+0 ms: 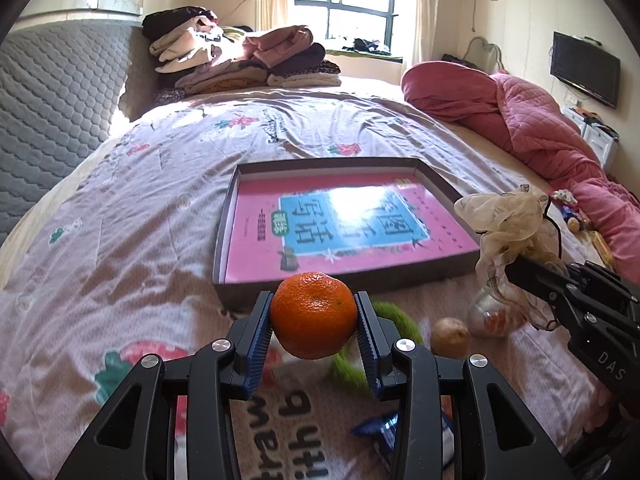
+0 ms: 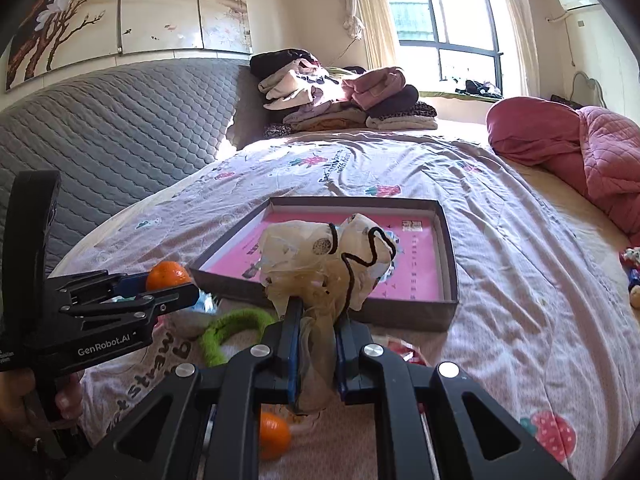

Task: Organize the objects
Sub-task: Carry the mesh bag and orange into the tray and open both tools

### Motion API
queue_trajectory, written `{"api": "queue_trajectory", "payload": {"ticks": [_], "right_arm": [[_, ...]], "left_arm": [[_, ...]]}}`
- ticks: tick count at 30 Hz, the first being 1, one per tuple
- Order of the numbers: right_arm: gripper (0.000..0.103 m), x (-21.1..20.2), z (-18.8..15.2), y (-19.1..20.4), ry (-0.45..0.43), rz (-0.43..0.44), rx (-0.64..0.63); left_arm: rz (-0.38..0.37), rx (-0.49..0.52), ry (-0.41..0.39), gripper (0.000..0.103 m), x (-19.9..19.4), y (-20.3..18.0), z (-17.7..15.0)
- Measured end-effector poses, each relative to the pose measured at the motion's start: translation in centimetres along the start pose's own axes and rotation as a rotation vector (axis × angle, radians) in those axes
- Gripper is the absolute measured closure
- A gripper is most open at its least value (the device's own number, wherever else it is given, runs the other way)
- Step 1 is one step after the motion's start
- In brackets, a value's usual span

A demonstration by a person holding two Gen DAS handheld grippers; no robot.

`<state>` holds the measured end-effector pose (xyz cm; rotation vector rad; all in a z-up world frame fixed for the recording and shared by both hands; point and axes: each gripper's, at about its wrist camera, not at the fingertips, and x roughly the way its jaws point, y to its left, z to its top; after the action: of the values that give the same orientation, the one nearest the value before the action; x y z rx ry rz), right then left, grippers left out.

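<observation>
Left gripper [image 1: 314, 322] jaws clamp tangerine [image 1: 314, 316]; right gripper [image 2: 316, 344] jaws pinch sheer scarf [image 2: 326, 256]. Both held off the bed, box [image 1: 224, 232] at 12 o'clock, likely drop target.

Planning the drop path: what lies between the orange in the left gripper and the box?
Nothing: in the left wrist view the orange, clamped by the left gripper, hangs just before the box near wall, with only bedsheet below.

Open bedsheet [image 1: 120, 208] stretches left of the shallow box [image 1: 436, 178]. Near it, a green fuzzy ring [image 2: 232, 330], small fruit [image 1: 450, 338] and wrappers [image 1: 380, 430] crowd the approach; a pink quilt [image 1: 560, 128] blocks the right.
</observation>
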<state>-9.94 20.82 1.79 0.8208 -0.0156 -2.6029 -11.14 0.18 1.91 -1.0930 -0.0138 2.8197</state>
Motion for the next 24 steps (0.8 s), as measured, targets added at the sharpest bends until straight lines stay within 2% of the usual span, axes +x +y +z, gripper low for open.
{"api": "queue_trajectory", "payload": {"ticks": [15,24], "right_arm": [[0.089,5.5,4.3,-2.9,0.049,-0.031,-0.03],[0.089,9.9,4.6,-4.7,0.171,-0.027,-0.035]], "left_arm": [[-0.019,-0.013,0.07,0.062,6.6,2.9,5.4],[-0.043,-0.014,0.145,0.062,10.6,3.3,6.2]]}}
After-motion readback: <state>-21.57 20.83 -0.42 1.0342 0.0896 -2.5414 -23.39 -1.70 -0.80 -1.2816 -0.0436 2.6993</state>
